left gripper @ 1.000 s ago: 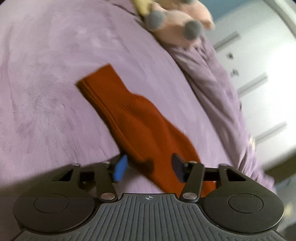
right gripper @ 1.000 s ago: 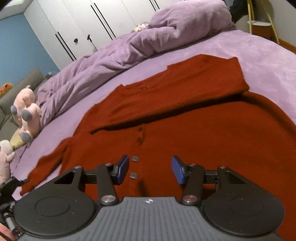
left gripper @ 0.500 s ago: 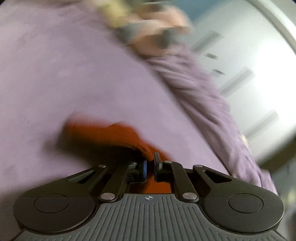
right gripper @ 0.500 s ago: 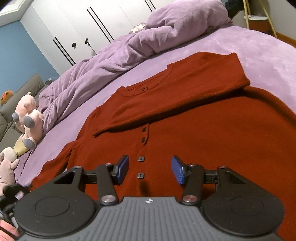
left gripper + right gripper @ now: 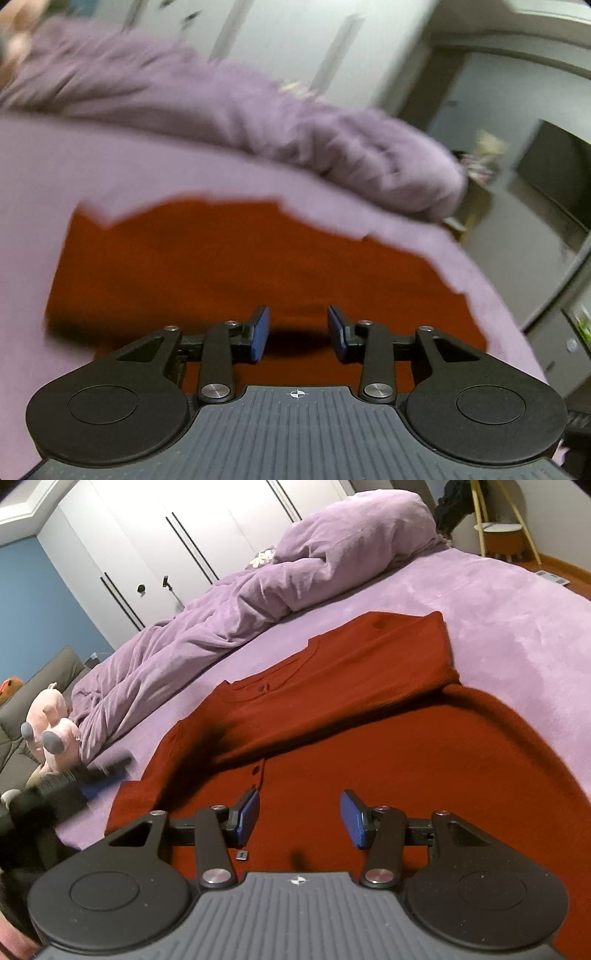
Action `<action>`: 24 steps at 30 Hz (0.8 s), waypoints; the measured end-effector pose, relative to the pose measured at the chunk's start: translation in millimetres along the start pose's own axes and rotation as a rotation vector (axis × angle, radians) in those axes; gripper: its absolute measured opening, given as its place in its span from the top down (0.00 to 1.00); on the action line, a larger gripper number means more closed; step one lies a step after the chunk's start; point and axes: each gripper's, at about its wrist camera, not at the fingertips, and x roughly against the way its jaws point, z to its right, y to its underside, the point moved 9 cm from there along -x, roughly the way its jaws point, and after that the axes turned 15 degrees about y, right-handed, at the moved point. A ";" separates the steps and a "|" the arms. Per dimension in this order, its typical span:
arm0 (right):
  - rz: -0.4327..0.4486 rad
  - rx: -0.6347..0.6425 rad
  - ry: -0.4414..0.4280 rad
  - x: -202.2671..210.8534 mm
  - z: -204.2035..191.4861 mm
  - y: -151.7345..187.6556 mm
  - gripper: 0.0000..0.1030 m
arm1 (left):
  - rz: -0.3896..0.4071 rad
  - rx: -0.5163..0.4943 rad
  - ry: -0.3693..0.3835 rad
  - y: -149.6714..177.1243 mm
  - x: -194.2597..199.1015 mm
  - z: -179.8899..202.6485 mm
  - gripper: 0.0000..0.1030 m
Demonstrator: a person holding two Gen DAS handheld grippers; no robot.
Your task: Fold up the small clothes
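Note:
A red buttoned cardigan (image 5: 406, 746) lies flat on the purple bed (image 5: 517, 602), its right sleeve (image 5: 369, 664) folded across the chest. My right gripper (image 5: 298, 818) hovers open over the button placket with nothing between its pads. My left gripper (image 5: 298, 332) hangs just above the red cardigan (image 5: 258, 251); its jaws are opening and nothing is between them. In the right wrist view the left gripper (image 5: 70, 786) is a dark blur at the cardigan's left edge, where the left sleeve end (image 5: 129, 797) lies drawn in.
A crumpled purple duvet (image 5: 258, 590) runs along the far side of the bed. A pink plush toy (image 5: 51, 723) sits at the left by a grey sofa. White wardrobe doors (image 5: 147, 535) stand behind, and a stool (image 5: 502, 535) at the far right.
The left gripper shut on the outstretched sleeve, swung it fast toward the cardigan's body, and now its jaws have parted. The sleeve no longer stretches out to the left. The right gripper barely shifted.

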 end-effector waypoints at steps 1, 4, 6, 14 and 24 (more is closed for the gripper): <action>-0.004 0.021 -0.012 -4.0 -2.8 -2.2 0.52 | -0.004 0.018 -0.041 8.4 3.9 -10.0 0.62; -0.032 0.046 -0.067 -22.1 -21.3 -11.6 0.52 | -0.002 0.039 -0.123 18.2 18.9 -33.0 0.62; -0.047 0.033 -0.123 -38.3 -37.7 -21.8 0.52 | 0.007 0.050 -0.152 15.8 27.5 -49.1 0.58; -0.120 0.089 -0.147 -116.6 -78.9 -41.9 0.41 | 0.010 0.113 -0.191 9.2 41.4 -86.2 0.57; -0.025 0.183 -0.182 -112.0 -110.8 -52.6 0.93 | 0.005 0.103 -0.216 9.4 38.2 -89.5 0.52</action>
